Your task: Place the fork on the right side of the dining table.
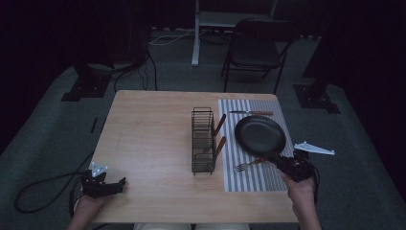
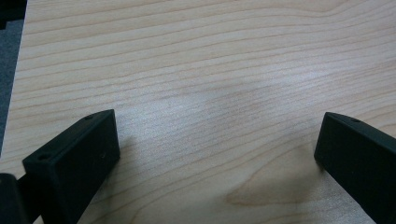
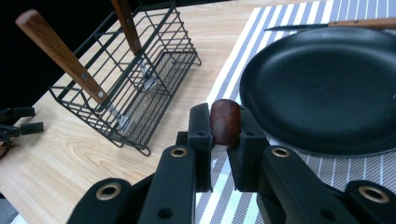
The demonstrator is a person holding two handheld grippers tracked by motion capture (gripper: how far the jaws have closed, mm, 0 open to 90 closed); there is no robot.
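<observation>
Right gripper [image 3: 219, 140]: clenched on fork [image 1: 249, 165] handle end, tines resting ahead on placemat [image 1: 253, 179], for controlled carrying.
Left gripper [image 2: 217, 154]: released, idle over tabletop [image 2: 210, 70].

Right tongs [image 3: 225, 122] clamped on a fork's wooden handle [image 3: 225, 120], beside the black pan [image 3: 327, 88]; wire rack [image 3: 135, 88] off left on bench [image 3: 51, 163].
</observation>
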